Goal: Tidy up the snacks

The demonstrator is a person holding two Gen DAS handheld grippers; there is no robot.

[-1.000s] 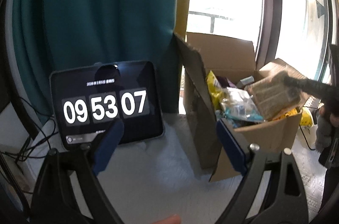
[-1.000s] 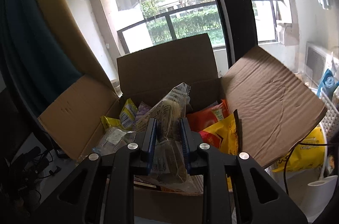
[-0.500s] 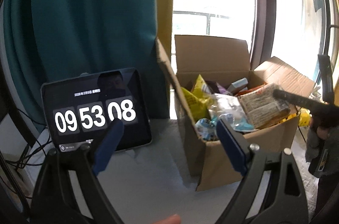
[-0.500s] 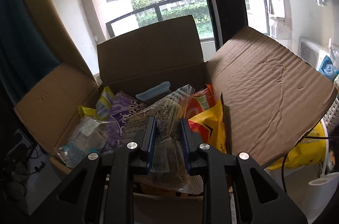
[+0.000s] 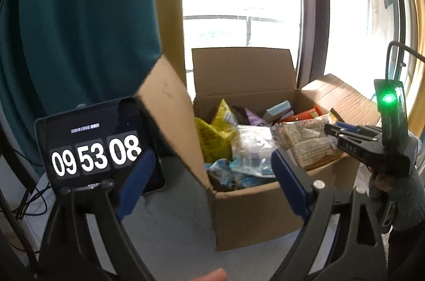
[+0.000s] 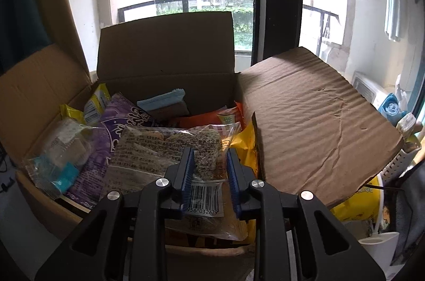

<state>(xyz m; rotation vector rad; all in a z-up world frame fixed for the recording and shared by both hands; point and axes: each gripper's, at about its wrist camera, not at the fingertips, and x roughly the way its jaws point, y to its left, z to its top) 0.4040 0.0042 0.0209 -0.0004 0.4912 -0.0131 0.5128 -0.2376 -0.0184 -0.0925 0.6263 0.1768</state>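
Right hand-held gripper (image 6: 208, 169) pinches the clear cracker packet (image 6: 170, 148) low in frame, lying atop the snacks in the cardboard box (image 6: 164, 60). Best release gently, flat, level. Left hand-held gripper (image 5: 209, 174) hangs spread wide, level, before the box, empty.

matt corrugated cardboard box (image 6: 313, 121), glossy plastic packet (image 6: 164, 148)
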